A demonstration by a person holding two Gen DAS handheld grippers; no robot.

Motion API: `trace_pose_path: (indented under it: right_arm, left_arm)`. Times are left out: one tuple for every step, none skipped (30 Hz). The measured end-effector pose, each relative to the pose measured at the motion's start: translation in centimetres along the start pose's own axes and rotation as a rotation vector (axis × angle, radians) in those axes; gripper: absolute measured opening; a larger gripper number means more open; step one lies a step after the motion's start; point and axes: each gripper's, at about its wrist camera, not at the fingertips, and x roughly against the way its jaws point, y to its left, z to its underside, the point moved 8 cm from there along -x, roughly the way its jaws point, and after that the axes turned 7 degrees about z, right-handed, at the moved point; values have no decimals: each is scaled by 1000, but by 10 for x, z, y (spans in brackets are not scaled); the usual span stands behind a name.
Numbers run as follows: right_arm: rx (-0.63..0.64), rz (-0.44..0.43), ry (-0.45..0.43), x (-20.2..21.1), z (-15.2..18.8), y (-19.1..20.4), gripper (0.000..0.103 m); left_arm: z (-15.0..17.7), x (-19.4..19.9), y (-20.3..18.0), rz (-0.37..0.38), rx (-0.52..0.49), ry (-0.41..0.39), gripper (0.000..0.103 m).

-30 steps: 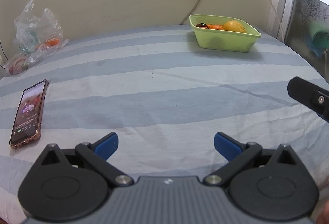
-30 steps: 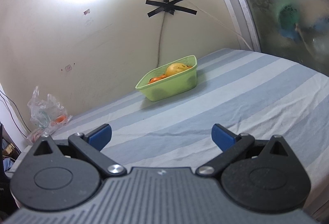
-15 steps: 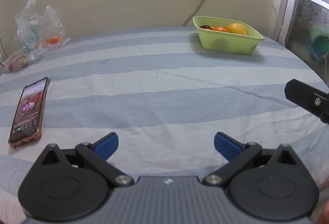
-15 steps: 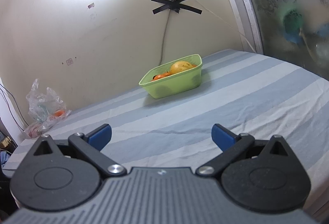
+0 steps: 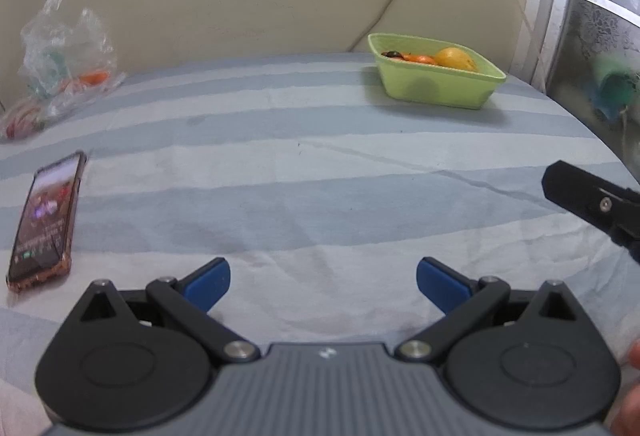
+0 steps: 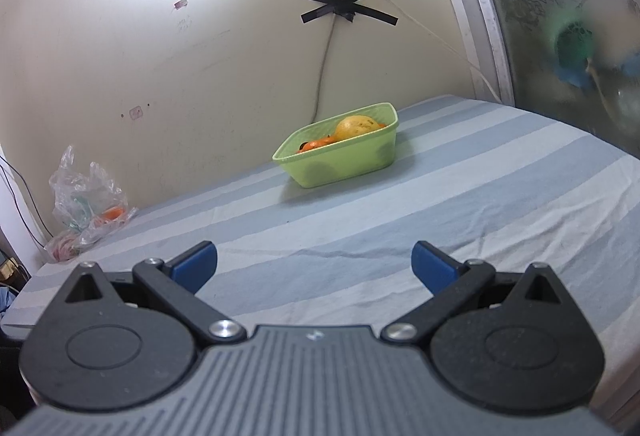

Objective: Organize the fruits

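Observation:
A light green basket (image 5: pixel 440 92) stands at the far right of the striped bed. It holds a yellow fruit (image 5: pixel 456 58) and orange fruits (image 5: pixel 418 59). The basket also shows in the right wrist view (image 6: pixel 344 160), with the yellow fruit (image 6: pixel 354 126) and the orange fruits (image 6: pixel 316 145). My left gripper (image 5: pixel 323 282) is open and empty, low over the near part of the bed. My right gripper (image 6: pixel 314 263) is open and empty, well short of the basket. Part of the right gripper shows at the right edge of the left wrist view (image 5: pixel 592 202).
A phone (image 5: pixel 46 216) in a brown case lies at the left of the bed. A clear plastic bag (image 5: pixel 64 64) with something orange inside sits at the far left by the wall; it also shows in the right wrist view (image 6: pixel 86 200). A glass door (image 6: pixel 568 28) stands at the right.
Both grippers have drawn back a little from the basket and shifted their view; the basket sits higher and farther right in the right wrist view. Both stay open and empty.

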Motion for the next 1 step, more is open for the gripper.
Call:
trace_pose_path:
  right_arm:
    - [1, 1, -1, 0, 0, 0, 103]
  left_arm:
    - [-2, 0, -1, -1, -6, -8, 103]
